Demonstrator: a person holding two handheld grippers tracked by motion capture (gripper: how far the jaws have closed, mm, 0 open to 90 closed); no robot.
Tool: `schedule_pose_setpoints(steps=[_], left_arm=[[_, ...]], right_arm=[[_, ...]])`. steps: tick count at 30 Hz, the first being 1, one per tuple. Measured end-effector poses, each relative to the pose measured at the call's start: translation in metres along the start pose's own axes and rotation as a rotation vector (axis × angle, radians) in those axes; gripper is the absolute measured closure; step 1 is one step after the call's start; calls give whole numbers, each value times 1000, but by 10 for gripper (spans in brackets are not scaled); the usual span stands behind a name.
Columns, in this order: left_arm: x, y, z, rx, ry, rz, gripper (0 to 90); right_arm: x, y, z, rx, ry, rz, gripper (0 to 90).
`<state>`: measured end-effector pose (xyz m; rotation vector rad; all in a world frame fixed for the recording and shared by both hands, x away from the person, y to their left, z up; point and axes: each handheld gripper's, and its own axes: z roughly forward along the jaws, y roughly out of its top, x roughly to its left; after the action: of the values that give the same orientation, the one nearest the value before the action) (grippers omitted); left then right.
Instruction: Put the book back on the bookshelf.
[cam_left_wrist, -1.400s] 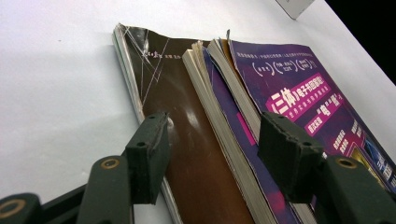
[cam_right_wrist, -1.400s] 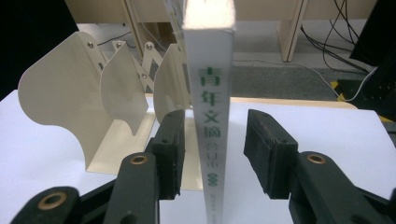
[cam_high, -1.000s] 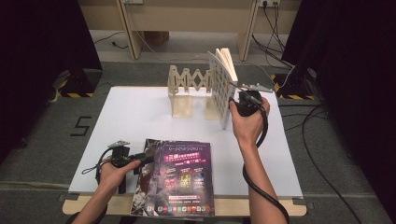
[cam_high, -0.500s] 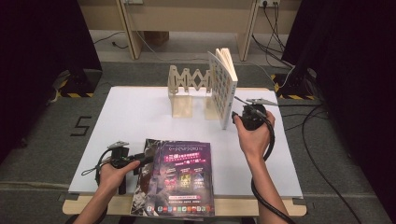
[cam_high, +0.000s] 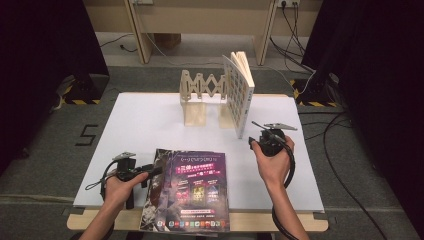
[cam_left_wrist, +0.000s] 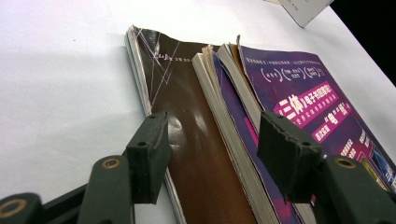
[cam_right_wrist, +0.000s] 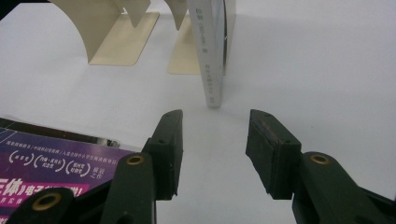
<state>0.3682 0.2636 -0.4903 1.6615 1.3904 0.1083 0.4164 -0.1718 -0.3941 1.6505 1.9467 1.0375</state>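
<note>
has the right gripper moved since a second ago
Yes. The right gripper has come back toward the person and down, away from the upright book in the rack. Its jaws stand open with nothing between them.

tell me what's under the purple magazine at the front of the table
Under the purple magazine lies at least one more, then a dark brown-covered magazine jutting out left. Their covers beneath and the table below are hidden.

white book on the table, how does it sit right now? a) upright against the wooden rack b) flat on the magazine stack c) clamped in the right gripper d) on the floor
a: the white book stands upright against the wooden rack, with nothing clamped on it.
</note>
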Motion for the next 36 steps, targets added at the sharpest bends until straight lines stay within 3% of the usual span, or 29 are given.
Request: schedule_pose_setpoints(steps=[11,18,29,36], left_arm=[[-3,1,3,-7,1,-22,441],[-10,6,5,-9,-4,-5,438],[-25,10,17,24,-29,22,455],[-36,11,28,55,-33,56,466]], right_arm=[[0,-30,3,69,15,-14,554],[4,-49,6,104,40,-22,550],[20,-62,20,168,82,-27,549],[40,-62,35,205,134,-58,544]])
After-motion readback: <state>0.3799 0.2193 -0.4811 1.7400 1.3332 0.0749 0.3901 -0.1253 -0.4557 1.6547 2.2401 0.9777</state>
